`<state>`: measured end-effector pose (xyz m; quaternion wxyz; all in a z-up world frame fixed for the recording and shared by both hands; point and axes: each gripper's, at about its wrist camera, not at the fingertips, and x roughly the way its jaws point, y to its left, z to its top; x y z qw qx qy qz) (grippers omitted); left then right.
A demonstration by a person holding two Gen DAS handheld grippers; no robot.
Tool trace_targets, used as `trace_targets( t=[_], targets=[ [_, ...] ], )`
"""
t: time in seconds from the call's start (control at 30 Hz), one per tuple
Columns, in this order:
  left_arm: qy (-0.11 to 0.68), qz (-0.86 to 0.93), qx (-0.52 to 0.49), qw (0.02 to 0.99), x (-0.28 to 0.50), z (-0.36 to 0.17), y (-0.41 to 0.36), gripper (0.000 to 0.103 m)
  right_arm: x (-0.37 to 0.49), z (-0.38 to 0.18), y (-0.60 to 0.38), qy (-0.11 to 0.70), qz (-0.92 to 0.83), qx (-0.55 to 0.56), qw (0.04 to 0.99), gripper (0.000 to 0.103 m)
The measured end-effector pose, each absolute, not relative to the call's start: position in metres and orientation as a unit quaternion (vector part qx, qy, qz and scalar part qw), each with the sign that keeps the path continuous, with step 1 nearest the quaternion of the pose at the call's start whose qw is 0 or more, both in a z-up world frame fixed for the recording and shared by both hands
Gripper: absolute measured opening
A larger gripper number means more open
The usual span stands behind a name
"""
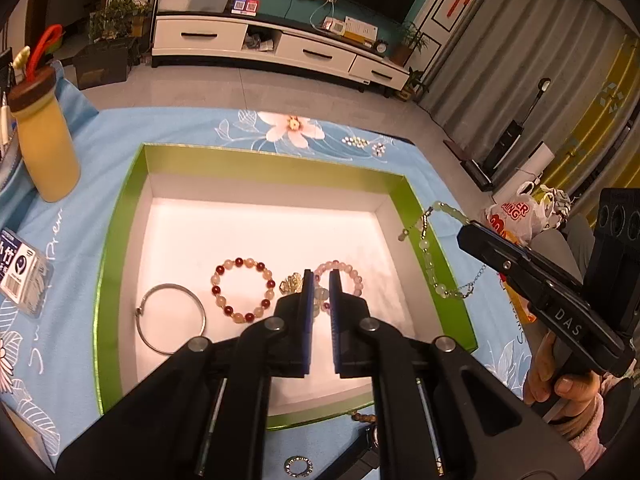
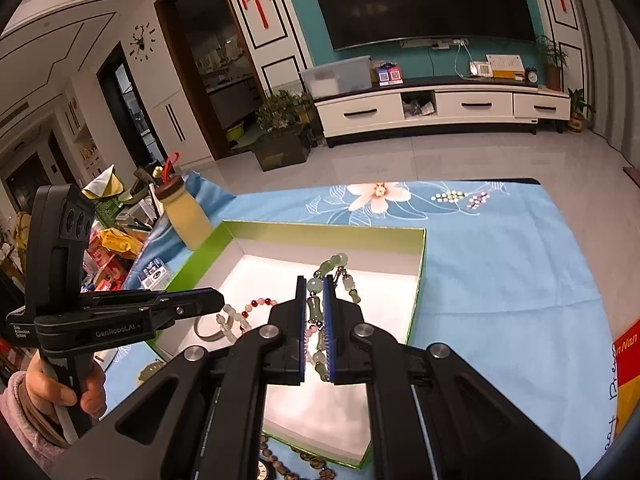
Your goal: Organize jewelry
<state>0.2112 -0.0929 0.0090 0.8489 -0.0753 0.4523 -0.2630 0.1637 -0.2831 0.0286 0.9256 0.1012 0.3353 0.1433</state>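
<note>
Step in hand: the right tool carries a green bead bracelet toward the green box; I judge this as the placing step for this piece.
Right tool: its jaws are narrow and clamp the green bead bracelet, with beads and a small chain hanging between and beyond them.
Left tool: the left tool has its jaws nearly together; nothing is clearly between them, and it hangs over the box interior.
Where the bracelet is: in the air at the right rim of the box, not yet resting on the white floor.
Already in the box: a silver bangle, a red and cream bead bracelet and a pink bead bracelet, side by side.
Next move calls for: to lower the bracelet to a free white spot, probably behind the others, then release it.
How the bracelet looks: pale green, glossy, oblong and round beads, loose and dangling.
Tabletop: blue flowered cloth under the box.
</note>
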Motion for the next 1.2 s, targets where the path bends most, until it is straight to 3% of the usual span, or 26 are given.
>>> trace_targets(
  t=[0.27,0.4,0.57,0.7,1.0,1.2],
  targets=[
    [0.464,-0.26,-0.049,0.845,0.212,-0.004,-0.107,0.007,0.176,0.013,-0.285,0.364,0.127,0.103,0.917,0.011],
    [0.464,-0.258,-0.045,0.847,0.21,-0.004,-0.107,0.024,0.176,0.011,-0.29,0.365,0.119,0.111,0.917,0.027],
    [0.454,-0.245,-0.05,0.855,0.205,0.003,-0.099,0.051,0.168,0.015,-0.296,0.357,0.123,0.119,0.918,0.029],
    [0.442,-0.233,-0.054,0.864,0.198,0.013,-0.086,0.066,0.158,0.02,-0.297,0.35,0.126,0.121,0.92,0.039],
    [0.416,-0.211,-0.074,0.882,0.165,0.035,-0.043,0.084,0.119,0.034,-0.301,0.327,0.136,0.124,0.927,0.044],
    [0.402,-0.186,-0.074,0.894,0.141,0.045,-0.017,0.086,0.092,0.038,-0.303,0.322,0.138,0.124,0.928,0.044]
  ],
)
